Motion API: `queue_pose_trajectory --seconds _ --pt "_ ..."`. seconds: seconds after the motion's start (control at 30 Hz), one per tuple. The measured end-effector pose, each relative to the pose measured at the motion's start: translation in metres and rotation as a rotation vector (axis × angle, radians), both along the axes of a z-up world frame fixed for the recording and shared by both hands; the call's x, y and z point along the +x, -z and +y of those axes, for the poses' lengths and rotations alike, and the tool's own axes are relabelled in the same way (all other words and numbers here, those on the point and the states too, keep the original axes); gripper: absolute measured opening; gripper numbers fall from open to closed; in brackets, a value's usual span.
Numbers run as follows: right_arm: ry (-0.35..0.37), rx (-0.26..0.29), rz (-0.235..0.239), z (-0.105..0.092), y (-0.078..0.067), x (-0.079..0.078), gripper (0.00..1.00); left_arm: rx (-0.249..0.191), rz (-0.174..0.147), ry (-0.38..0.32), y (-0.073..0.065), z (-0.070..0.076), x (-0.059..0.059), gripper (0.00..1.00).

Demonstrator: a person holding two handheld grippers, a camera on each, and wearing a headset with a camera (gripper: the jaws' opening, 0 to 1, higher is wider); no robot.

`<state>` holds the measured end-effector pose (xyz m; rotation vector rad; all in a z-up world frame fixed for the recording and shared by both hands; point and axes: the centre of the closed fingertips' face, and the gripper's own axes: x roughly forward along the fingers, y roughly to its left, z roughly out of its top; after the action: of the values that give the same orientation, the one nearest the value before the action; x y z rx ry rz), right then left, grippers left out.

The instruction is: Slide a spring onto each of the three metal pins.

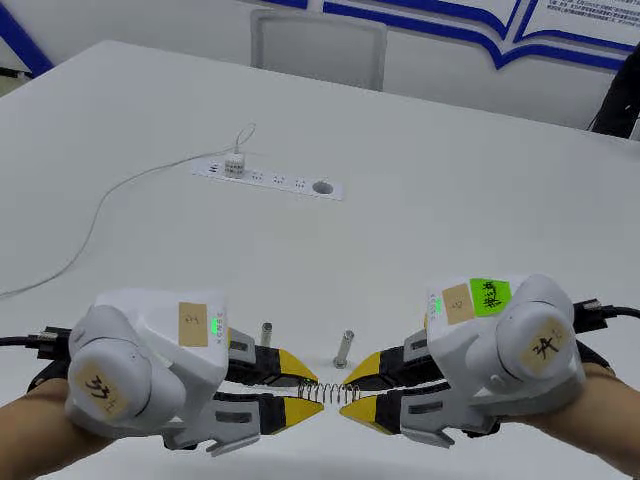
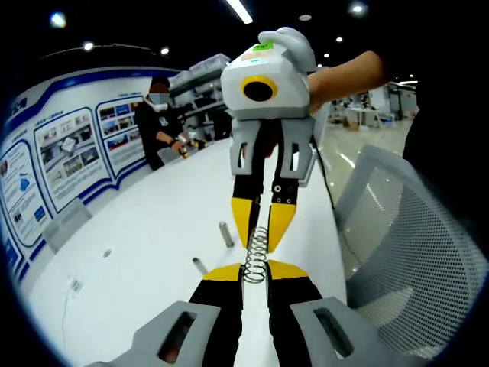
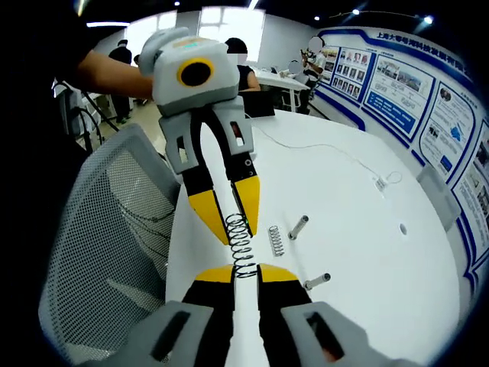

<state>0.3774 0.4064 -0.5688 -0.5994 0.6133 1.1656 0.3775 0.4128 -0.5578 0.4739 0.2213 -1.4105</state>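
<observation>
A small steel spring (image 1: pixel 331 392) hangs level between my two grippers, just above the white table. My left gripper (image 1: pixel 318 392) is shut on its left end and my right gripper (image 1: pixel 343 394) on its right end. In the left gripper view the spring (image 2: pixel 256 256) runs from my own yellow tips up to the right gripper (image 2: pixel 258 245). Two short metal pins (image 1: pixel 266 333) (image 1: pixel 343 348) stand on the table just beyond the spring. In the right gripper view a second spring (image 3: pixel 276 239) lies on the table beside a pin (image 3: pixel 298 226).
A white power strip (image 1: pixel 268 178) with a plug and a trailing cable (image 1: pixel 100 215) lies at mid-table. A grey chair (image 1: pixel 318 45) stands at the far edge. A mesh chair (image 3: pixel 114 252) is behind my grippers on the near side. People stand in the background.
</observation>
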Motion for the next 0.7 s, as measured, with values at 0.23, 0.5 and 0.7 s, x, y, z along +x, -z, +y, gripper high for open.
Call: queue_pose_trajectory --seconds 0.23,0.5,0.7 --pt "-0.02 0.075 -0.003 0.006 -0.016 -0.003 0.11 -0.006 0.008 -0.006 -0.001 0.002 -0.001 0.1" --pt "-0.03 0.157 0.007 0.012 -0.029 -0.006 0.11 -0.008 0.017 -0.022 -0.003 0.003 0.0 0.1" --pt "-0.032 0.219 0.018 0.024 -0.039 -0.007 0.11 0.013 0.004 -0.021 -0.001 0.001 -0.001 0.1"
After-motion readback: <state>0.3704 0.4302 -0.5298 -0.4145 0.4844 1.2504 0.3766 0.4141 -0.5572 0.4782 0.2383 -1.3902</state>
